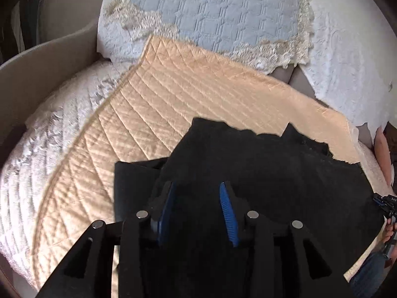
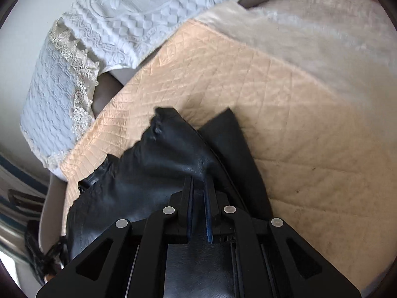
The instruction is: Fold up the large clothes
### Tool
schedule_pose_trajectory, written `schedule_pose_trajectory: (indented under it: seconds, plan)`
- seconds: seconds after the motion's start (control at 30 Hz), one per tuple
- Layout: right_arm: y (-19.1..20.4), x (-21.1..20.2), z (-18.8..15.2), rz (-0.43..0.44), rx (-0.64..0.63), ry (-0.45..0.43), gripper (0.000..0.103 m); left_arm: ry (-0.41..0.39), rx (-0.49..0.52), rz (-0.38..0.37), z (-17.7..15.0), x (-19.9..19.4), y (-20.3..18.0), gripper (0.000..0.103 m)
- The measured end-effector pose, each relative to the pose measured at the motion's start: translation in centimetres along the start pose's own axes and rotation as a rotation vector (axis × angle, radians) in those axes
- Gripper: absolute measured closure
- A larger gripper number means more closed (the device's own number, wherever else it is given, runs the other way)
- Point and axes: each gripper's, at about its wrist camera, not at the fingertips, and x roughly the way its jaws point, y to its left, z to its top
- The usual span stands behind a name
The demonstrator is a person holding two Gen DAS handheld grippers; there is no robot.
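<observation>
Right gripper (image 2: 198, 186) pinching black garment (image 2: 148, 164), left gripper (image 1: 198, 198) apart

left gripper (image 1: 198, 193): chunky matte-black frame, ribbed blue pads (image 1: 227, 213), four shiny round pins | right gripper (image 2: 198, 186): same black build, thin blue pad edges, four pale round pins | person: blue jeans (image 1: 367, 273)

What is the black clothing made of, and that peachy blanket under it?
The black garment looks like leather or faux leather: smooth, with a dull sheen and stiff creases in the right wrist view. The peach blanket looks like satiny quilted fabric: stitched diamond lines and a soft shine. Neither can be told for sure.
</observation>
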Motion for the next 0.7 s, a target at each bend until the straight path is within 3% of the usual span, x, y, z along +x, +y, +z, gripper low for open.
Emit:
schedule_pose_trajectory:
  seconds: [0.1, 0.2, 0.4, 0.47, 0.53, 0.7]
  plan:
    - [2.5, -2.4, -1.0, 0.031, -0.074, -0.042, 0.086, -0.049, -0.046, -0.006, -0.3, -2.8, 1.1, 0.050]
    - [4.7, -3.1, -2.9, 0.043, -0.132, -0.055, 0.060, -0.052, -0.113, -0.004, -1.1, -4.2, 2.7, 0.046]
    - [9.8, -0.9, -7.0, 0.102, -0.255, 0.018, 0.059, 0.015, -0.185, 0.004, -1.9, -2.6, 4.3, 0.042]
    - [11.1, -0.3, -7.8, 0.125, -0.283, 0.036, 0.059, 0.047, -0.235, -0.037, -2.1, -1.4, 5.0, 0.040]
    - [12.1, 0.2, -8.4, 0.141, -0.309, 0.055, 0.059, 0.083, -0.281, -0.027, -2.0, -0.3, 5.6, 0.040]
    - [13.5, 0.2, -9.5, 0.172, -0.355, 0.075, 0.059, 0.083, -0.332, -0.105, -2.0, 0.1, 5.5, 0.037]
